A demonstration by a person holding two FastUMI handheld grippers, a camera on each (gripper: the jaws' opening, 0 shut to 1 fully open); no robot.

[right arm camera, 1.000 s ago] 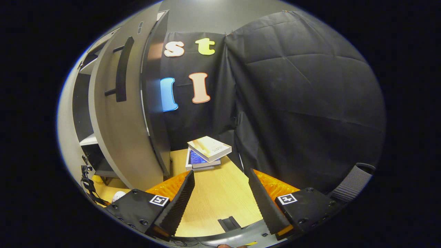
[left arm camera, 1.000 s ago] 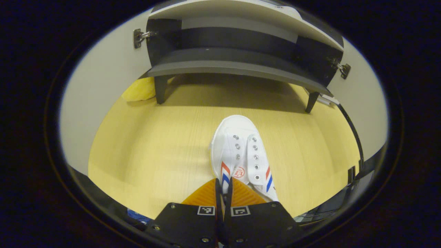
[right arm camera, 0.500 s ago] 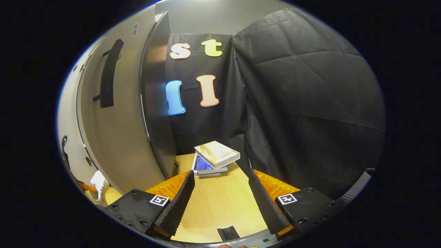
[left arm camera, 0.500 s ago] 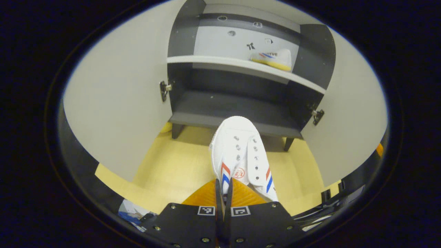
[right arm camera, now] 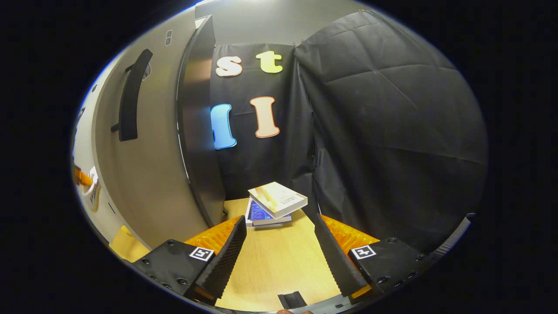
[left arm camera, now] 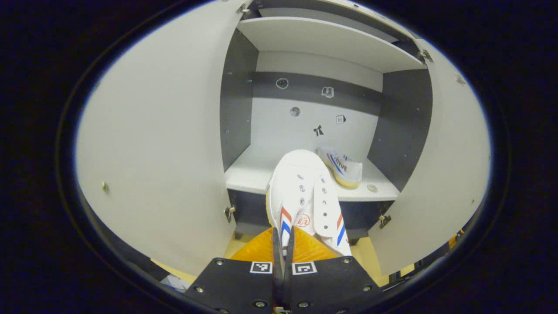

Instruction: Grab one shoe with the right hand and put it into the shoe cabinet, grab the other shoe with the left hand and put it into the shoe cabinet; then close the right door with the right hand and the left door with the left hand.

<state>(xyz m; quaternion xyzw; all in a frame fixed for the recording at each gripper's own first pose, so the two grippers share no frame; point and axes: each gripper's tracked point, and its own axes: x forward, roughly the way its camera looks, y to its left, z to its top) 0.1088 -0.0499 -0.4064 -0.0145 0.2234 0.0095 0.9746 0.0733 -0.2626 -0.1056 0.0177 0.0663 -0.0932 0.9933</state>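
Looking along the left gripper view, the left claw (left arm camera: 283,244) is clamped on the heel end of a white shoe (left arm camera: 303,198), its two fingers pressed nearly together on the collar so the toe points forward at the open shoe cabinet (left arm camera: 318,113). That heel grip makes sense: it lets the toe go in first and leaves the sole free to land flat. The toe sits in front of the pale middle shelf (left arm camera: 248,172), on which the other shoe (left arm camera: 342,165) already lies toward the right, near the dark side wall. The bare left part of that shelf looks like the likely landing spot. Both doors, the left door (left arm camera: 157,144) and the right door (left arm camera: 440,161), stand swung wide, so the way in is open.

Turning to the right gripper view, the right claw (right arm camera: 279,248) is spread wide and holds nothing, hanging above the wooden desk (right arm camera: 274,261). It faces the outer side of the right door (right arm camera: 148,174), whose dark handle (right arm camera: 128,102) is up to its left. Waiting there probably keeps it ready for closing. A stack of books (right arm camera: 272,205) rests on the desk by the black cloth.
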